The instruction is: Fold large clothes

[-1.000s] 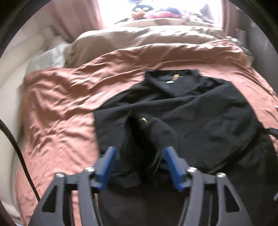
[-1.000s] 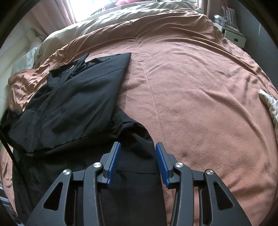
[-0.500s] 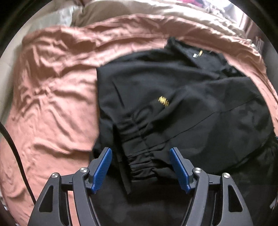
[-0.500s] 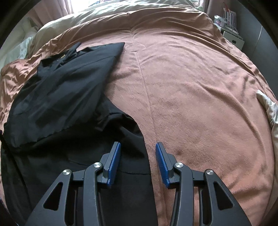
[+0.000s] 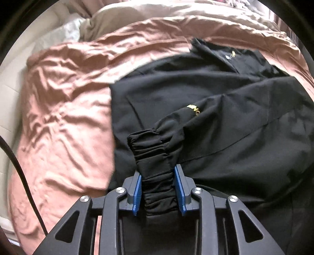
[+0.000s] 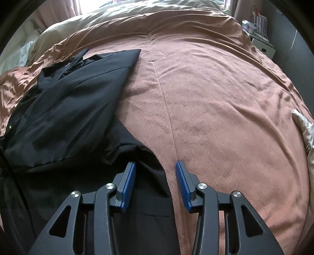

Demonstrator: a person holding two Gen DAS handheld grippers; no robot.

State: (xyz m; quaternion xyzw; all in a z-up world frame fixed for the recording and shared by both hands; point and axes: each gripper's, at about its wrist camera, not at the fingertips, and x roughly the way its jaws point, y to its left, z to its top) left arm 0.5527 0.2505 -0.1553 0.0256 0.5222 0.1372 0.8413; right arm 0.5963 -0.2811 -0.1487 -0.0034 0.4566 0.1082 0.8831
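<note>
Pinching cuff (image 5: 155,155): left gripper (image 5: 158,174) (just closed) | right gripper (image 6: 155,172) spread | jacket (image 6: 64,109) partly cropped

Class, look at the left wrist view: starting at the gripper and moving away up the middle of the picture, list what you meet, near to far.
left gripper shut on the elastic cuff → yellow logo on the sleeve → black jacket's collar label → pink bedspread → beige duvet

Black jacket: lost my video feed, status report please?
Left hand-held gripper just closed, shut on elastic cuff. Right hand-held gripper open over black jacket hem. Nothing in the way on blanket.
</note>
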